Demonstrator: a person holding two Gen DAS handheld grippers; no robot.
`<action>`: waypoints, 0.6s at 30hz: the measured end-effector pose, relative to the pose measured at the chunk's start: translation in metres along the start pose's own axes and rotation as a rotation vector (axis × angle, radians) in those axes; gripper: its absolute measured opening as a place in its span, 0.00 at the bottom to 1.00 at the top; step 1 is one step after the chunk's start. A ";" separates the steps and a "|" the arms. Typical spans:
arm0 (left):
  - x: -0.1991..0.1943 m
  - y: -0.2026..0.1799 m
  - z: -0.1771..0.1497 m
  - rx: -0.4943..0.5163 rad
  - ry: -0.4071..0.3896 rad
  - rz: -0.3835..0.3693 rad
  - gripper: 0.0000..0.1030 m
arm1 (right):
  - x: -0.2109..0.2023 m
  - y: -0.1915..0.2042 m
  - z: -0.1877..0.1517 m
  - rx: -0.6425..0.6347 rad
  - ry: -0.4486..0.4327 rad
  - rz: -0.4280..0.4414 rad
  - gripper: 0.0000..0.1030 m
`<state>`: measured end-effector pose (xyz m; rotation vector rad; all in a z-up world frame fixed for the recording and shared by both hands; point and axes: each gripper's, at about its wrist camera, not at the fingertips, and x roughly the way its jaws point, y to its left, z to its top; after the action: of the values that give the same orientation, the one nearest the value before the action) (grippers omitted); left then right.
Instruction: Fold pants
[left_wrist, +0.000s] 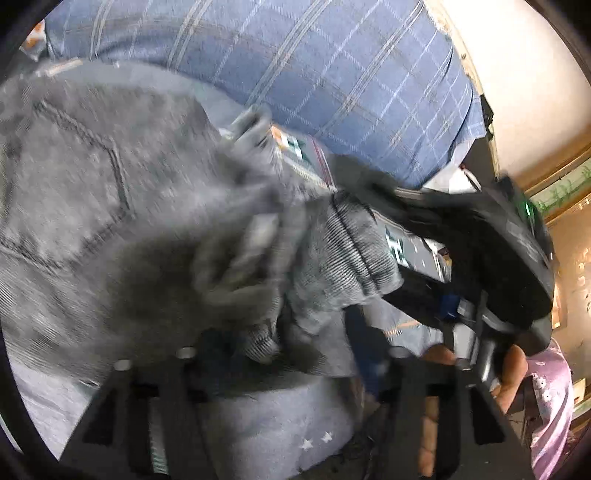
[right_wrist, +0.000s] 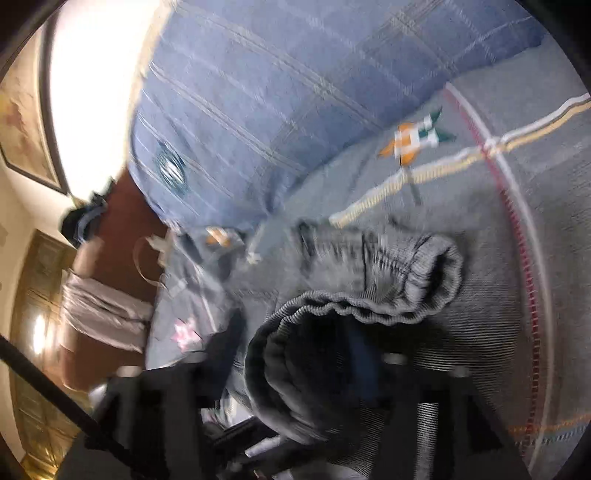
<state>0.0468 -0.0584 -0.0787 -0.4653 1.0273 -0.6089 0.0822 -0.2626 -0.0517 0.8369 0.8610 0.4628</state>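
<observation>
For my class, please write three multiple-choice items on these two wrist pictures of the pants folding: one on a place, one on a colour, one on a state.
1. Where do the pants lie?
A. on a bed cover
B. on a wooden floor
C. in a basket

2. What colour is the checked pillow?
A. red
B. blue
C. yellow

3. How is the pants' ribbed waistband?
A. flat and smooth
B. bunched and gaping open
C. rolled tight

Key: 1 A, grey patterned bed cover shows under the cloth; 2 B, blue with pale lines in both views; 3 B, the right wrist view looks into its dark opening.
</observation>
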 end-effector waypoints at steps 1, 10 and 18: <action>-0.002 0.000 -0.002 0.005 -0.007 -0.002 0.61 | -0.010 0.001 0.001 -0.003 -0.033 0.031 0.76; -0.009 0.012 0.010 -0.023 0.018 -0.023 0.66 | -0.025 -0.019 0.003 0.061 -0.088 -0.067 0.61; 0.012 0.028 0.004 -0.085 0.093 0.072 0.35 | -0.048 -0.008 0.006 0.026 -0.230 -0.169 0.66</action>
<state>0.0621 -0.0451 -0.1022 -0.4758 1.1564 -0.5283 0.0593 -0.3015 -0.0334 0.8159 0.7185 0.2023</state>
